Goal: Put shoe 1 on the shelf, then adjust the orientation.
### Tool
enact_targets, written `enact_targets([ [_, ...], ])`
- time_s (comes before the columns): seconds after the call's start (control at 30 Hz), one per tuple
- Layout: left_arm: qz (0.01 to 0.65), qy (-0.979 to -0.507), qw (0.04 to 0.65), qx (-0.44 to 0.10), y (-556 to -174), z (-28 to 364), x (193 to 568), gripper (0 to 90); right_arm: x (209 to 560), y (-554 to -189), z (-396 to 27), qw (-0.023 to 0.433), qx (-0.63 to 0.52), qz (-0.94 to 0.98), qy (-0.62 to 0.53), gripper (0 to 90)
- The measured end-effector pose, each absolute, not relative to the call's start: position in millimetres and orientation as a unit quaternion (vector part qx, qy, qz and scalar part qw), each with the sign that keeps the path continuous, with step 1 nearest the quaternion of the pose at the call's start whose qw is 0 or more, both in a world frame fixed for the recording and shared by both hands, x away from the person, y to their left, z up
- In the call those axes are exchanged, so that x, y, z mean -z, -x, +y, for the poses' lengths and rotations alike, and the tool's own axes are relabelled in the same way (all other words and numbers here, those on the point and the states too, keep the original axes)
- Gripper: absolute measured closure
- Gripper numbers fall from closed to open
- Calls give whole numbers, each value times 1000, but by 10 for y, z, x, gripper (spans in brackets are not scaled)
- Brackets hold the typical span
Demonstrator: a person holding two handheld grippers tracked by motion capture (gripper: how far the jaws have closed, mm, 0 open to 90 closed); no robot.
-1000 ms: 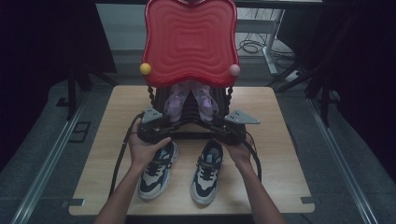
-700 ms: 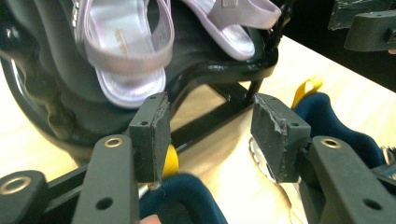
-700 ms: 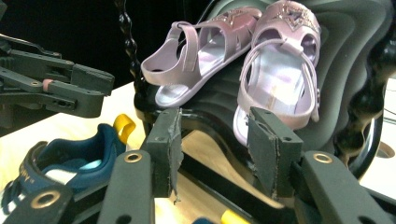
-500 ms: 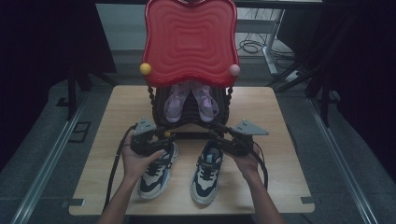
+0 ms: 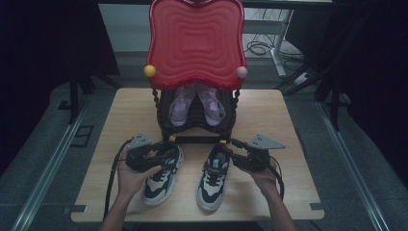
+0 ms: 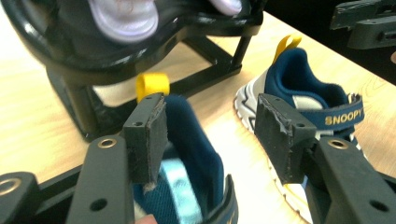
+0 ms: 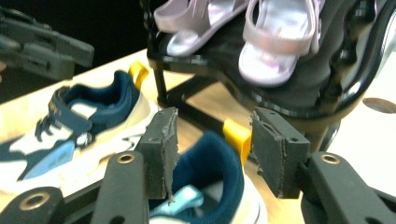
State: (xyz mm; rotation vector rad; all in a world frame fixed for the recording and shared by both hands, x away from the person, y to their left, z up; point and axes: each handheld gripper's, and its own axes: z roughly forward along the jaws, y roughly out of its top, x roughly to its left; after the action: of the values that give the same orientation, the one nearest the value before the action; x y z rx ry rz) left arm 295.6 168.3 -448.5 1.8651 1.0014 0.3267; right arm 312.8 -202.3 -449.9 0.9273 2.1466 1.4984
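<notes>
The black shoe rack (image 5: pixel 197 126) stood at the far middle of the wooden table (image 5: pixel 284 120), with a pair of lilac sandals (image 5: pixel 196 103) on its shelf and a red wavy panel (image 5: pixel 195 43) rising over it. Just in front of the rack lay two navy-and-white sneakers, heels toward it. The left gripper (image 5: pixel 166 155) hung over the heel of the left sneaker (image 5: pixel 161 175), its jaws wide and just having opened further; in the left gripper view (image 6: pixel 210 135) the collar sat below and between the pads, which were not pressing on it. The right gripper (image 5: pixel 230 153) hovered likewise over the heel of the right sneaker (image 5: pixel 211 178), jaws wide apart and also just opened further, the yellow pull tab (image 7: pixel 237 135) showing between the pads without contact (image 7: pixel 215 149).
</notes>
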Motion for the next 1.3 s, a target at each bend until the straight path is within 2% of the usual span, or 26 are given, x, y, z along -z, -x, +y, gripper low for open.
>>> enact_targets([
  [0.47, 424, -768, 466, -113, -2739, 1874, 4613, 434, 4607, -2996, -2242, 170, -522, 773, -318, 472],
  [0.9, 435, -764, 464, -110, -2676, 2042, 4566, 424, 4631, -2996, -2343, 170, -513, 773, -332, 442],
  [1.17, 439, -761, 467, -97, -2589, 2035, 4516, 446, 4630, -2996, -2377, 167, -514, 769, -340, 434],
  [1.3, 422, -772, 467, -79, -2549, 1968, 4505, 500, 4642, -2989, -2420, 172, -511, 764, -354, 427],
])
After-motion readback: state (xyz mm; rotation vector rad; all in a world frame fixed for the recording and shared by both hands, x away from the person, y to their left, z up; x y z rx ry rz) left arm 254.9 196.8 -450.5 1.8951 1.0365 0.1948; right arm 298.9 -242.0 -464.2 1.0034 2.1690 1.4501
